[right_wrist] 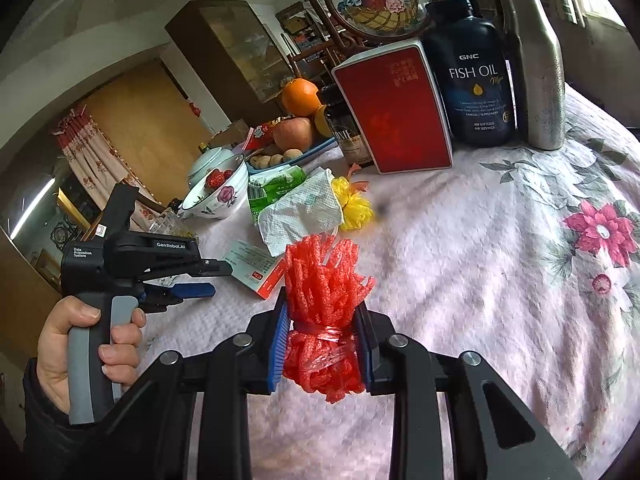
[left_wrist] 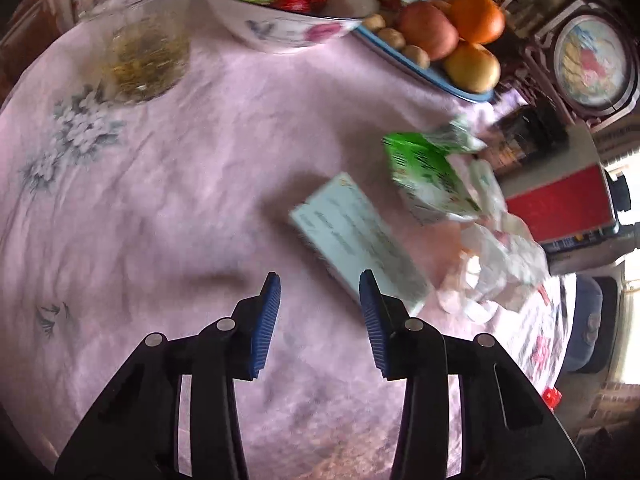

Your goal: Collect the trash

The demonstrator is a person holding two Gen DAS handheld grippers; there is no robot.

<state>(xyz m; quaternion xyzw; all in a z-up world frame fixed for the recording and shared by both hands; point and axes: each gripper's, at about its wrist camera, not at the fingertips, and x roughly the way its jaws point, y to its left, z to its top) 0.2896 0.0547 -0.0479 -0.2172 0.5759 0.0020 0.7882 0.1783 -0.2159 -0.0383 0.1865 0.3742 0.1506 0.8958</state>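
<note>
Red foam fruit netting, bunched and tied at the waist, sits pinched between the blue pads of the right gripper — that piece is in hand above the pink floral tablecloth. Over on the other side, the left gripper hangs over the cloth with its jaws partway apart and nothing between them, its right finger just at the near corner of a flat pale-green cardboard box. So, by my reckoning, one bit collected and plenty left: that box, the crushed green-and-white carton, the crumpled white paper towel, and the yellow foam netting all lie loose on the table. No bin shows in either view, so where the trash ends up I can't tell.
</note>
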